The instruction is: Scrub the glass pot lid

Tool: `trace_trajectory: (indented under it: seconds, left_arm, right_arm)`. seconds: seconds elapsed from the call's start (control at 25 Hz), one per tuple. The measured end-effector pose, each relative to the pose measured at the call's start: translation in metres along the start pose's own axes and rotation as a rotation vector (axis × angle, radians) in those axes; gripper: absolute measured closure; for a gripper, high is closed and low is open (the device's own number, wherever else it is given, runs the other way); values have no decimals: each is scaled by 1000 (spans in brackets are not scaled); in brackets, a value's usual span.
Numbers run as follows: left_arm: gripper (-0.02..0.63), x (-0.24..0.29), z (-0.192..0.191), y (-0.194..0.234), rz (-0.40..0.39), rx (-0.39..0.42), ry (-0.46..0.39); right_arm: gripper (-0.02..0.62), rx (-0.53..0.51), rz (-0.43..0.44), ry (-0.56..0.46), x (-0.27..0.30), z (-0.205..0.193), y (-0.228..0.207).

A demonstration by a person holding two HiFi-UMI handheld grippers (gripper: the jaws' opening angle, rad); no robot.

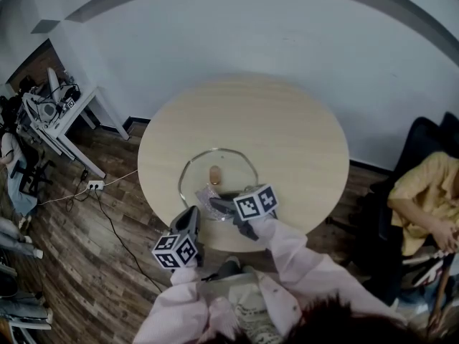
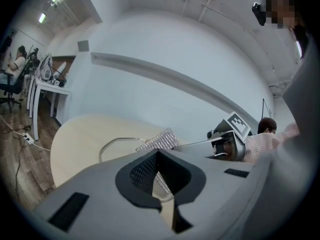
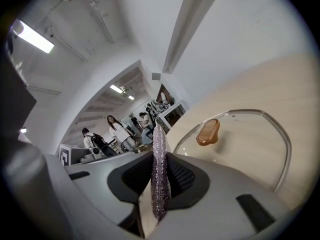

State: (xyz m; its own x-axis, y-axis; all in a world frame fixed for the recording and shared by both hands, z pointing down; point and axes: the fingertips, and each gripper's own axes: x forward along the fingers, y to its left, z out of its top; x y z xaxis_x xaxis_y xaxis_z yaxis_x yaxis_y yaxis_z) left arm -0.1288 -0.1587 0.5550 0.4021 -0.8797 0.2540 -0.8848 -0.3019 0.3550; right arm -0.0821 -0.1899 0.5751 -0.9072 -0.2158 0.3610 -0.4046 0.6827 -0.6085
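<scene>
Pale pink sleeves [image 1: 290, 253] fill the bottom of the head view, each arm ending in a grey hand-held tool topped by a black-and-white marker cube. At lower centre-left, the left tool [image 1: 192, 213] points up toward the near edge of the round pale wooden bench [image 1: 294, 135]. Its own view shows its jaws closed at the tips on one corner of a silver mesh scouring cloth [image 2: 161, 140], which fans out just beyond them. Just to its right and slightly higher in the frame, the right tool [image 1: 219, 202] reaches in over the bench's near edge. Its own view shows its jaws clamped on the same cloth, seen edge-on as a narrow glittering strip upright between the pads.

Between the two tools the cloth sits at the near rim of the round glass pot lid [image 1: 235, 165]. That lid lies flat on the near half of the bench, at the centre of the frame, its amber knob [image 1: 214, 173] pointing up.

On the dark wood-plank floor [image 1: 79, 249] at left lies a white power strip [image 1: 95, 185], with a white desk [image 1: 68, 124] in the upper left. A seated person in a yellow shirt [image 1: 423, 196] occupies the right edge, well apart from the bench. Beyond everything runs a pale wall [image 1: 287, 34].
</scene>
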Motion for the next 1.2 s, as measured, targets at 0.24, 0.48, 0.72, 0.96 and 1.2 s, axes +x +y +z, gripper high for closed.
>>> trace_trajectory:
  seconds: [0.24, 0.48, 0.72, 0.96, 1.2]
  left_arm:
    - [606, -2, 3, -3, -9, 20, -15]
    - [606, -5, 8, -11, -24, 75, -23]
    - [606, -10, 16, -20, -41, 142, -36]
    - [606, -9, 15, -36, -71, 176, -46]
    - [606, -9, 23, -45, -96, 196, -58]
  right_arm:
    - [515, -59, 52, -161, -21, 17, 17]
    - [515, -175, 66, -304, -43, 30, 36]
    - [516, -270, 51, -375, -60, 36, 48]
    - [518, -314, 43, -436, -80, 37, 49]
    - [520, -309, 43, -470, -87, 38, 49]
